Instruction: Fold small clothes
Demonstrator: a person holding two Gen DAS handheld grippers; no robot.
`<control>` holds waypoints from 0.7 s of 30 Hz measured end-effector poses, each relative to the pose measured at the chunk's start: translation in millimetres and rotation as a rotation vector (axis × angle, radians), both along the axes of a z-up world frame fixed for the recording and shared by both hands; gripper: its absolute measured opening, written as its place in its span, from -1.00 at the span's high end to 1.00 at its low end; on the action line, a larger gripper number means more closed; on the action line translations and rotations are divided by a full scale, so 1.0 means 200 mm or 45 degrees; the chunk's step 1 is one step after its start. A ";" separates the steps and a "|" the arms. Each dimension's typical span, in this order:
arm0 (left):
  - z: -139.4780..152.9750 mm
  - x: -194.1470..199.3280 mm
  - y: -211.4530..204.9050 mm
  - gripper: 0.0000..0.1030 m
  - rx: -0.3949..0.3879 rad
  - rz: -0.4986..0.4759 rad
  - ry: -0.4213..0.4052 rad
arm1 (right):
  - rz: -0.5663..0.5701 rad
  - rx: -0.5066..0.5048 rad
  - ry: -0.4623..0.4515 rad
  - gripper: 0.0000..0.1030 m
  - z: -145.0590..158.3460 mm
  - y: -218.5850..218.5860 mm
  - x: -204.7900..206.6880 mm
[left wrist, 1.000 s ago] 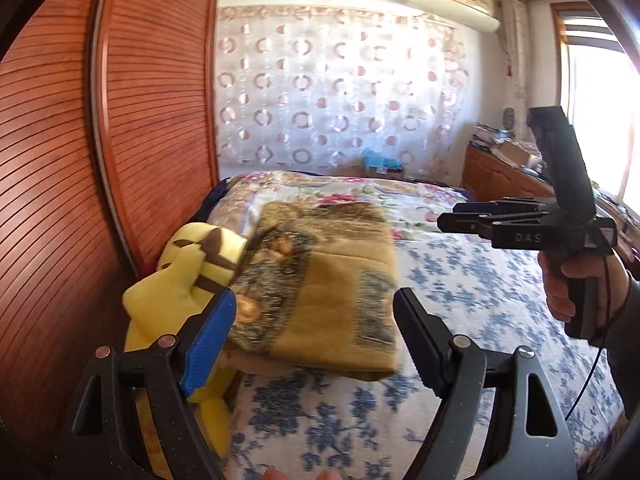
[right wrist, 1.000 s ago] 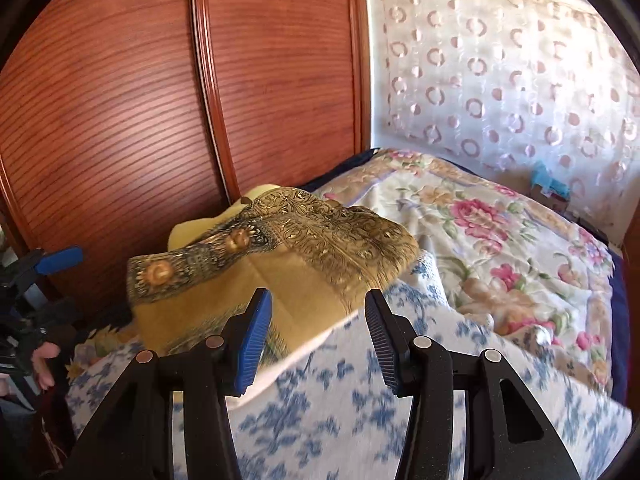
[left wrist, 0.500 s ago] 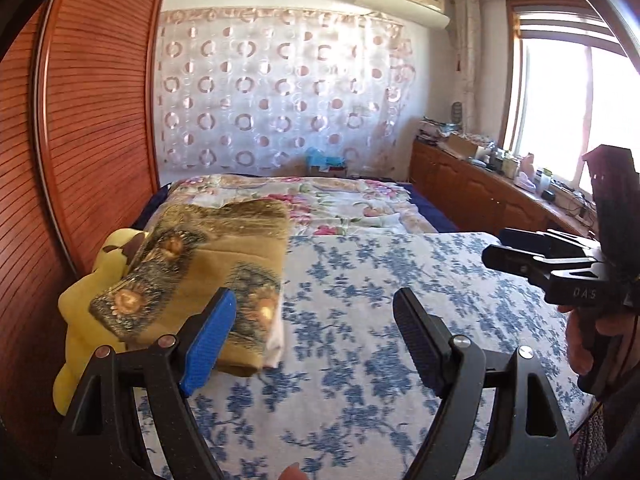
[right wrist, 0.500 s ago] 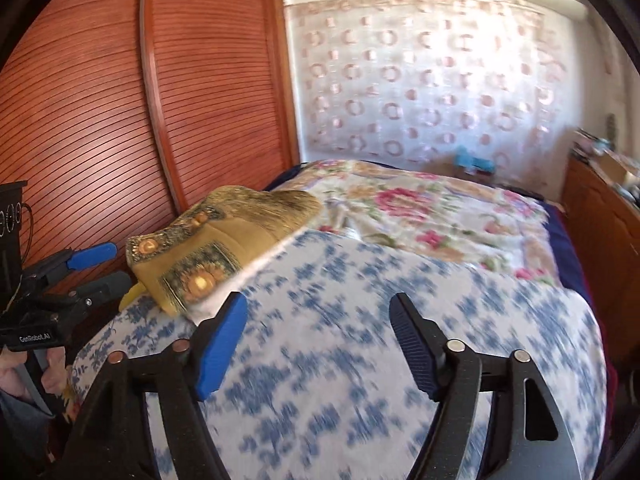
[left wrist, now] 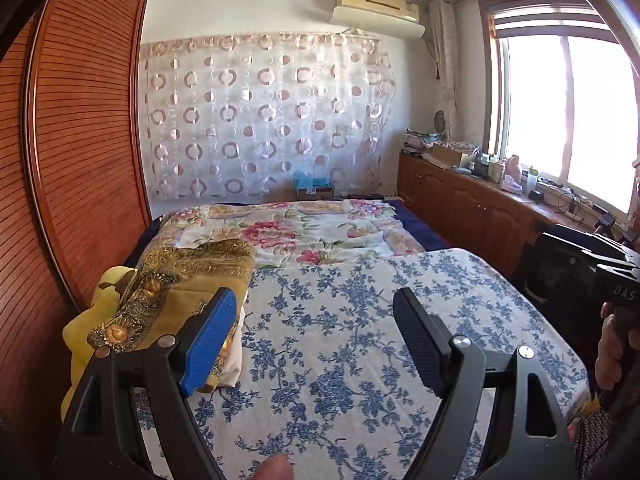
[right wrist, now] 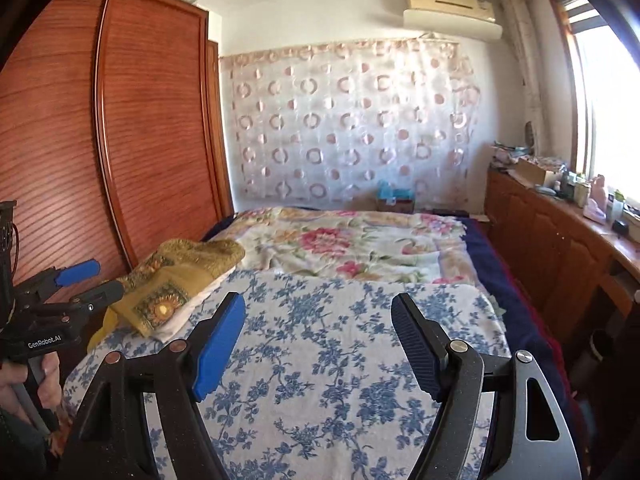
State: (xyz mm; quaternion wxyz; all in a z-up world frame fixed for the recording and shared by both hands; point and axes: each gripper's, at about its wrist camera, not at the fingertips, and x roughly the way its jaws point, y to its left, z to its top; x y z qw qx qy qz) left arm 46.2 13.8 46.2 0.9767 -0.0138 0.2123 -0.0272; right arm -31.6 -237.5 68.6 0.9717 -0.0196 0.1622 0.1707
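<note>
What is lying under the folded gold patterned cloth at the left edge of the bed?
Under the folded gold cloth a white folded layer shows at its near edge, and a yellow soft item sticks out beside the wardrobe. The rest is covered.

- The folded cloth (left wrist: 188,280) lies at the left edge of the bed (left wrist: 360,320), on a stuffed toy (left wrist: 80,332) beside the wardrobe (left wrist: 80,140).
- A quilt (left wrist: 304,232) lies behind the cloth, toward the curtain (left wrist: 260,120).
- A cabinet (left wrist: 460,204) runs along the bed's right side, under the window (left wrist: 560,100).
- An air conditioner (left wrist: 376,8) hangs above the curtain.
</note>
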 end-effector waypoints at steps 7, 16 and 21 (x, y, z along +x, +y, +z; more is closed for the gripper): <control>0.05 -0.02 -0.02 -0.58 0.020 0.015 -0.008 | -0.050 0.020 -0.053 -0.50 0.00 -0.02 -0.16; 0.06 -0.05 -0.02 -0.58 0.022 0.040 -0.023 | -0.088 0.011 -0.049 -0.50 -0.04 0.09 -0.08; 0.06 -0.05 -0.02 -0.58 0.023 0.041 -0.024 | -0.097 0.025 -0.041 -0.50 -0.03 0.09 -0.03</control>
